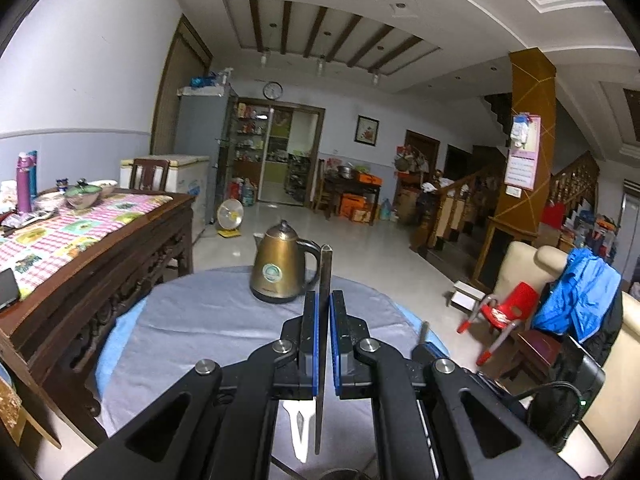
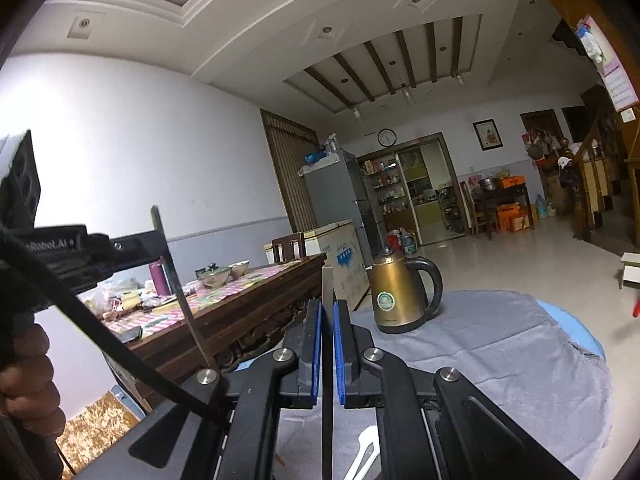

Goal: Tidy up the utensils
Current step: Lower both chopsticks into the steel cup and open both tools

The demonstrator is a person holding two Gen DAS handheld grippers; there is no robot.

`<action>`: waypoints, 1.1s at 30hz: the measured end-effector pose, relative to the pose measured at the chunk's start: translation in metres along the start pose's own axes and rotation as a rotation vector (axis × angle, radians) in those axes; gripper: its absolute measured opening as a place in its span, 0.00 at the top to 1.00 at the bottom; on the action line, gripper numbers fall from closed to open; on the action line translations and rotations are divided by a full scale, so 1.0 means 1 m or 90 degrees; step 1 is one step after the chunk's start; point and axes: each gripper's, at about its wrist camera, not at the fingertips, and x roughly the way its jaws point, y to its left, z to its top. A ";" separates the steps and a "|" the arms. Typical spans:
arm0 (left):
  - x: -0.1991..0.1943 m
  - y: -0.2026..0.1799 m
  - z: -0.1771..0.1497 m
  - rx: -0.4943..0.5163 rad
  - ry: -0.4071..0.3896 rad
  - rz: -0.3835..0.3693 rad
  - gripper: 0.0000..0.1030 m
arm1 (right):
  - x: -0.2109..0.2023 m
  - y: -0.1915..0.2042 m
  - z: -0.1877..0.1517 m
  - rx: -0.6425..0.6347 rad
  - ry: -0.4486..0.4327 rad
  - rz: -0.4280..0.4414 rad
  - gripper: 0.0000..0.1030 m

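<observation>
My left gripper (image 1: 323, 300) is shut on a thin grey chopstick (image 1: 325, 272) that stands upright between its blue pads, above the round table's grey cloth (image 1: 208, 320). My right gripper (image 2: 327, 308) is shut on another grey chopstick (image 2: 328, 280), also upright. The left gripper and its chopstick (image 2: 168, 256) show at the left of the right wrist view. The right gripper's chopstick tip (image 1: 423, 330) shows at the right of the left wrist view. A white spoon (image 1: 298, 428) lies on the cloth under the left gripper; a white utensil handle (image 2: 366, 452) lies under the right one.
A bronze electric kettle (image 1: 278, 268) stands at the far side of the round table. A long wooden table (image 1: 132, 232) with a checked cloth, bowls and a purple bottle stands to the left. A cream sofa with a blue jacket (image 1: 576, 300) and a red child's chair (image 1: 504, 312) are at the right.
</observation>
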 end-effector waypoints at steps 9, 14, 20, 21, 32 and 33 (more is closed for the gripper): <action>0.005 -0.013 -0.018 0.009 0.056 -0.025 0.95 | -0.007 -0.004 -0.010 -0.003 0.022 -0.004 0.94; 0.009 -0.020 -0.026 0.016 0.079 -0.028 0.95 | -0.011 -0.009 -0.014 0.003 0.033 -0.007 0.94; 0.020 -0.021 -0.036 0.019 0.116 -0.014 0.95 | -0.013 -0.008 -0.017 0.002 0.042 -0.004 0.94; 0.022 -0.020 -0.037 0.019 0.120 -0.011 0.95 | -0.014 -0.008 -0.018 0.002 0.045 -0.004 0.94; 0.031 -0.009 -0.047 0.008 0.164 0.006 0.95 | -0.019 -0.009 -0.027 0.001 0.078 0.011 0.94; 0.032 -0.009 -0.046 0.007 0.167 0.005 0.95 | -0.019 -0.009 -0.029 0.000 0.082 0.013 0.94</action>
